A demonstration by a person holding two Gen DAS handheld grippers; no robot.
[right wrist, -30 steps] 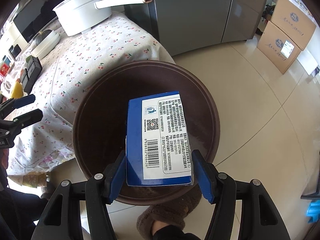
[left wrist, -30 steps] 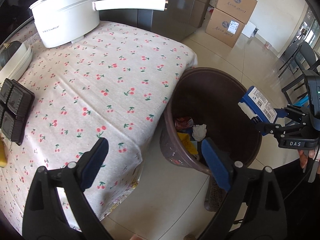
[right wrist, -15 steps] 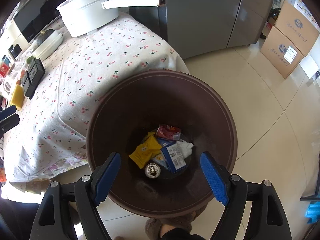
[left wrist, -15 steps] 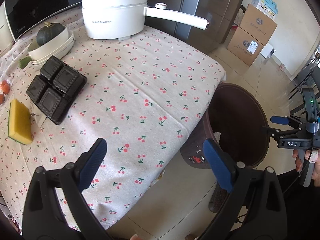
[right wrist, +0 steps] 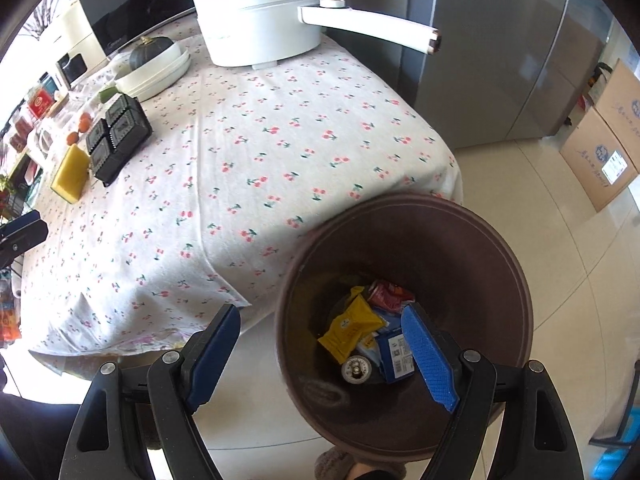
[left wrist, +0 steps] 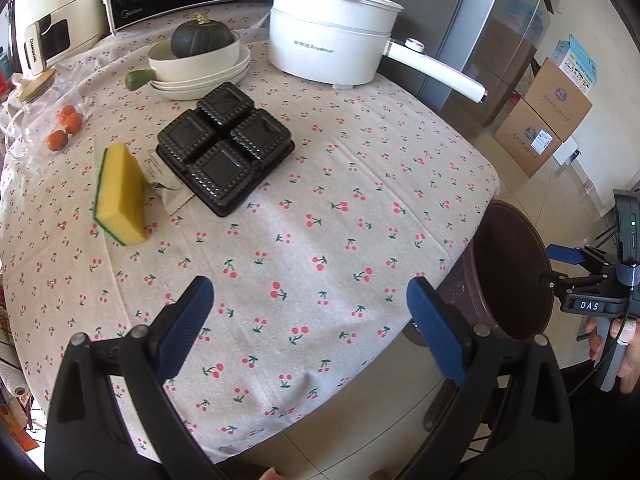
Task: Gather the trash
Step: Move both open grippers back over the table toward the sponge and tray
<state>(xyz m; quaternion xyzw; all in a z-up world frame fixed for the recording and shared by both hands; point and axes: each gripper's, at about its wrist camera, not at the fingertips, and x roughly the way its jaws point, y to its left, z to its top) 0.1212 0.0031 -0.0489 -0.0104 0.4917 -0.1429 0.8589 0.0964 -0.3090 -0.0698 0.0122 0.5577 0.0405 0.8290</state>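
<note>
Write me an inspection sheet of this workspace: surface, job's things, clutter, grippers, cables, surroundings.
Surface: table under a cherry-print cloth, near part bare.
Job's things: brown bin on the floor at the table's corner, holding a yellow packet, a blue box, a can and a red wrapper; black plastic tray on the table.
Clutter: yellow sponge, white pot, squash in stacked bowls, oranges.
Grippers: left gripper open and empty over the cloth; right gripper open and empty by the bin, jaws just opened.
Cables: thin black cable by the right gripper's handle.
Surroundings: fridge, cardboard boxes, tiled floor.
</note>
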